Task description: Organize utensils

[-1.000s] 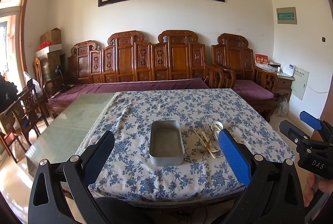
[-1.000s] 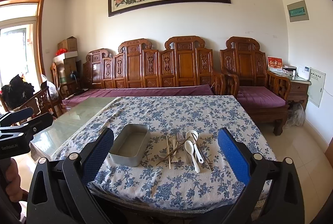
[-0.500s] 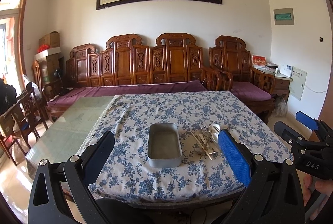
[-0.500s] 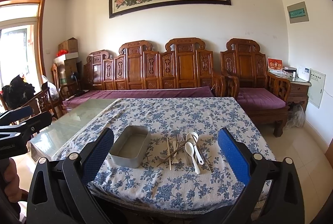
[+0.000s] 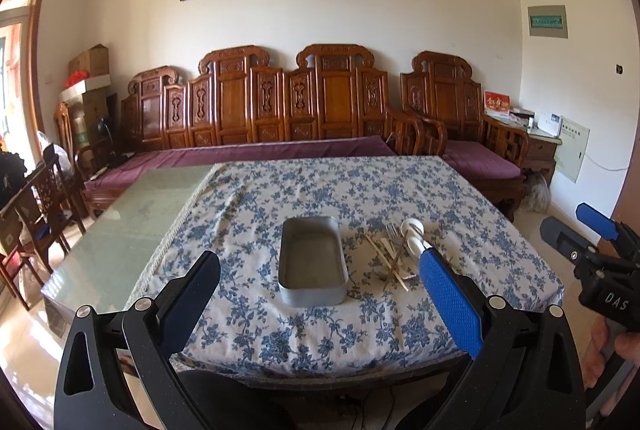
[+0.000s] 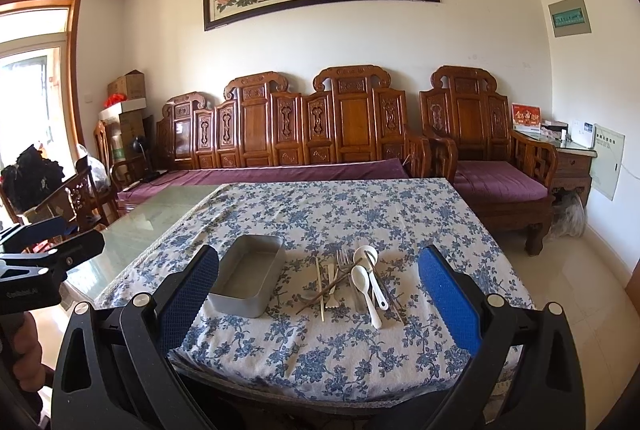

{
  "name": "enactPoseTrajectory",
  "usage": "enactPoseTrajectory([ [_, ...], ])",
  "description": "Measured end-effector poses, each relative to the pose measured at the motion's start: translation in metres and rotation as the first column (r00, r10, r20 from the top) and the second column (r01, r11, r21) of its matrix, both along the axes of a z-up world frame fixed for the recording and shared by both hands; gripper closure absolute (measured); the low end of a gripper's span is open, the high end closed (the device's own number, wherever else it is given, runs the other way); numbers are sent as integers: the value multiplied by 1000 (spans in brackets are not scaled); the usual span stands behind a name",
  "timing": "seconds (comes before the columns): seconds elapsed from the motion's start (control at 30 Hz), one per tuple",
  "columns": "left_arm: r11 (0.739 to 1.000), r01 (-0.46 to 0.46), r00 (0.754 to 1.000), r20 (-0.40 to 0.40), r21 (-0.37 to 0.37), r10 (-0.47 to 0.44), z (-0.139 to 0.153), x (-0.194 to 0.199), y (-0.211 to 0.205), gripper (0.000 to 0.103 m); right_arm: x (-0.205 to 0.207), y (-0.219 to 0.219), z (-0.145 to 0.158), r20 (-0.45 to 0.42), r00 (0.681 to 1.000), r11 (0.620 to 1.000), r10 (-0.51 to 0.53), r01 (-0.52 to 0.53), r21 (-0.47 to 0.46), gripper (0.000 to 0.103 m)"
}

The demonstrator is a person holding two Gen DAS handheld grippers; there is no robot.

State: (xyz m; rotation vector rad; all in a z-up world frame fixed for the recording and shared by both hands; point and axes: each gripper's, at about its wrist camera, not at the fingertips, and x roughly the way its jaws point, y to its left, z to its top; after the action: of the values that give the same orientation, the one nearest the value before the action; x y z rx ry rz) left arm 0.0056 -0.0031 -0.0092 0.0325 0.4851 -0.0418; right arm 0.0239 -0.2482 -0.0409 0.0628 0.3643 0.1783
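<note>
An empty grey metal tray [image 5: 312, 264] [image 6: 249, 280] sits on the blue-flowered tablecloth [image 5: 340, 190] near the front edge. To its right lies a loose pile of utensils [image 6: 352, 284] [image 5: 396, 254]: white spoons [image 6: 365, 284], a fork [image 6: 343, 262], chopsticks [image 6: 320, 288]. My left gripper [image 5: 320, 294] is open and empty, held in front of the table facing the tray. My right gripper [image 6: 320, 294] is open and empty, facing the utensil pile from in front of the table.
Bare glass tabletop [image 5: 120, 222] extends left of the cloth. A carved wooden sofa with purple cushions [image 5: 280, 146] stands behind the table, an armchair [image 6: 492, 170] at back right. Dark wooden chairs [image 5: 36, 214] stand at left.
Both grippers have tilted slightly, so the table and tray sit a little higher in each view. Nothing on the table has moved.
</note>
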Motion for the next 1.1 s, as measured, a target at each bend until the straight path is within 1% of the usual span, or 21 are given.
enactPoseTrajectory([
  [0.2, 999, 39, 997, -69, -11, -39, -21, 19, -3, 6, 21, -11, -18, -34, 999, 999, -40, 39, -17, 2],
  [0.47, 997, 71, 987, -146, -3, -71, -55, 47, -14, 7, 65, -39, -60, -123, 988, 996, -92, 88, -31, 3],
  [0.67, 994, 105, 975, -195, -7, -105, -72, 75, -17, 7, 103, -50, -82, -163, 981, 994, -106, 100, -46, 8],
  [0.83, 991, 137, 969, -210, 7, -132, -77, 100, -24, 7, 138, -54, -91, -189, 977, 995, -97, 87, -57, 16],
  [0.97, 985, 175, 959, -228, 15, -167, -79, 124, -30, 7, 166, -59, -97, -206, 975, 996, -86, 76, -55, 20],
  [1.07, 979, 204, 949, -244, 1, -198, -83, 141, -36, 10, 194, -63, -106, -226, 972, 997, -69, 61, -42, 27],
  [1.1, 976, 216, 942, -259, -11, -212, -87, 149, -38, 13, 201, -63, -110, -234, 970, 998, -63, 55, -39, 31],
])
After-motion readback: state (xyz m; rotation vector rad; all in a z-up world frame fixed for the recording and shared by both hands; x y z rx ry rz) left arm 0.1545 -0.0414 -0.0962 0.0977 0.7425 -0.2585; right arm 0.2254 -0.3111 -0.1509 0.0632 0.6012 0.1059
